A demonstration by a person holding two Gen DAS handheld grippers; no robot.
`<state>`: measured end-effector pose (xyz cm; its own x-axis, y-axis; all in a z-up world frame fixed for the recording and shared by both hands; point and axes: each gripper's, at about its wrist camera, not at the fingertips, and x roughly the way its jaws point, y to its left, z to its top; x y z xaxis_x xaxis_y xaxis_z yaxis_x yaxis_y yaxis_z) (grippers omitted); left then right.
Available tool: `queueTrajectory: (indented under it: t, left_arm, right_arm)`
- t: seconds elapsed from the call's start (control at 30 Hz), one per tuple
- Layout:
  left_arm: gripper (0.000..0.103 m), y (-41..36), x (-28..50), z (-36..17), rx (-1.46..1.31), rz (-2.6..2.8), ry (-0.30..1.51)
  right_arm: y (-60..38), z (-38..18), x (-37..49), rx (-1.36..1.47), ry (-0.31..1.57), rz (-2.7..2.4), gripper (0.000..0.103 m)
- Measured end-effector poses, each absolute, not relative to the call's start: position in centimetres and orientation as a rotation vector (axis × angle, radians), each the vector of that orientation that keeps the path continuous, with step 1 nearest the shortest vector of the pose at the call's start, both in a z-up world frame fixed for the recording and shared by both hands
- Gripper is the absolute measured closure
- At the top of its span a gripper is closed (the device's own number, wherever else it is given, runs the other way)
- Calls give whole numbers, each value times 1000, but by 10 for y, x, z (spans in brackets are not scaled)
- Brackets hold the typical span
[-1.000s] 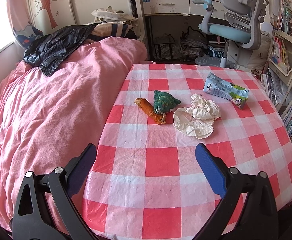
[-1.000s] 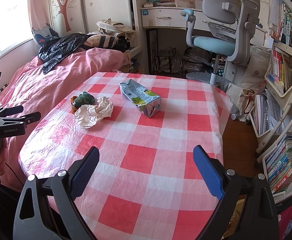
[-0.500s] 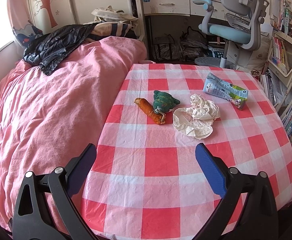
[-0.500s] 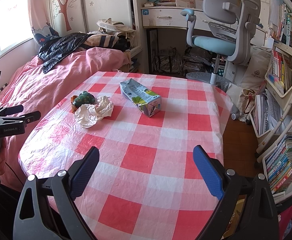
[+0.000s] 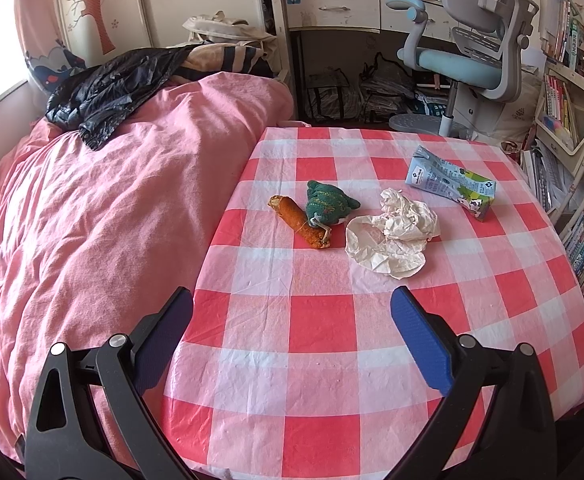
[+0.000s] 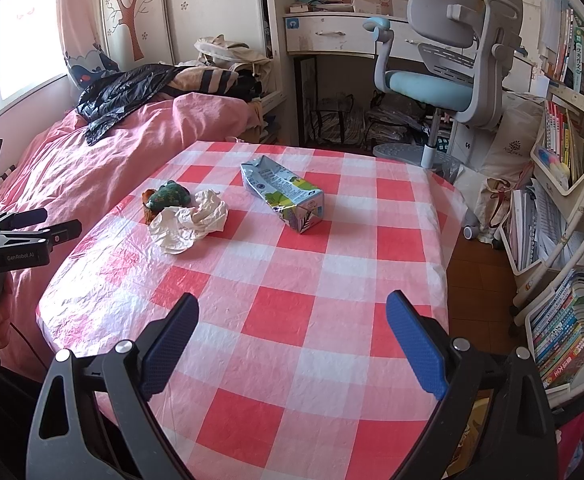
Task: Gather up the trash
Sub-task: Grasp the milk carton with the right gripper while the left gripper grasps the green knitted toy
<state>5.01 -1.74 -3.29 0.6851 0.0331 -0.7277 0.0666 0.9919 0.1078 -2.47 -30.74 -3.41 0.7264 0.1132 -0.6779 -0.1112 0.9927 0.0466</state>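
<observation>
Both spread and empty, left gripper [image 5: 292, 320] over the checked table's [image 5: 324, 380] bed-side edge, right gripper [image 6: 292, 332] over bare near cloth, with four pieces mid-table: one milk carton [image 6: 284, 196], one crumpled paper [image 5: 392, 236] touching one green wad [image 5: 328, 204], one orange stick [image 5: 300, 222].

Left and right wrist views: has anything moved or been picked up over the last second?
No visible change. Both the left gripper and the right gripper hang open and empty; the milk carton, crumpled paper and the rest lie untouched on the checked tablecloth.
</observation>
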Motion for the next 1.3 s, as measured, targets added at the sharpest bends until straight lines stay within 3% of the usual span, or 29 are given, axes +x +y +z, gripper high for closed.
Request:
queueTrajectory:
  t: [0.27, 0.33, 0.47, 0.87, 1.13, 1.17, 1.23, 1.27, 1.3]
  left_arm:
    - [8, 34, 67, -30, -15, -30, 818]
    - [12, 56, 76, -33, -74, -22, 825]
    - [29, 78, 97, -39, -150, -50, 837]
    - [58, -3, 200, -69, 20, -210, 893]
    - [59, -33, 243, -104, 92, -267, 985]
    - [59, -35, 244, -105, 107, -279, 990]
    - [59, -40, 246, -108, 118, -301, 994]
    - [62, -42, 245, -110, 123, -317, 1001]
    - [72, -45, 244, -112, 132, -333, 1001]
  right_arm:
    - [-300, -31, -25, -25, 720, 170, 12]
    - [-298, -29, -21, -32, 710, 190, 12]
    - [-294, -26, 4, -34, 705, 230, 12]
    - [-271, -51, 121, -159, 767, 259, 12]
    - [-256, -74, 168, -305, 855, 274, 12]
    - [-255, -77, 171, -310, 867, 280, 15]
    - [-256, -83, 174, -309, 901, 295, 29]
    - [-257, -86, 175, -307, 914, 294, 39]
    - [-257, -88, 175, -298, 920, 300, 47]
